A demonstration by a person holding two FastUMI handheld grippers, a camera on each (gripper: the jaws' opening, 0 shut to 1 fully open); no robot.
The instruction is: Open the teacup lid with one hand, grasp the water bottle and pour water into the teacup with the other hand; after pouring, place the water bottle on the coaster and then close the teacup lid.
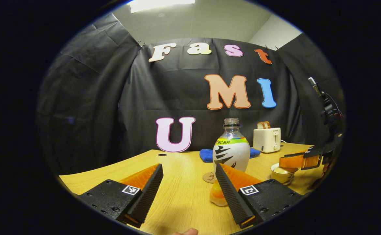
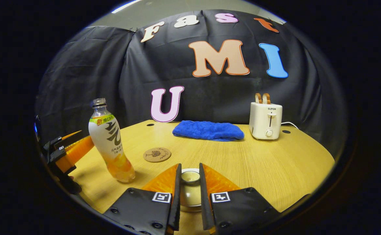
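The right gripper (image 2: 189, 182) has its jaws drawn narrow around the knob of the cream ceramic teacup lid (image 2: 190, 176), apparently pinching it so the lid can be lifted. The teacup (image 1: 282, 174) sits on the pale wooden counter (image 2: 259, 163), near and right. The left gripper (image 1: 188, 186) has its jaws spread wide, holding nothing, just short of the uncapped clear plastic water bottle (image 1: 231, 150) with orange drink at its base, likely lined up to grasp it. The round cork coaster (image 2: 157, 154) lies just beyond the bottle, ready to receive it.
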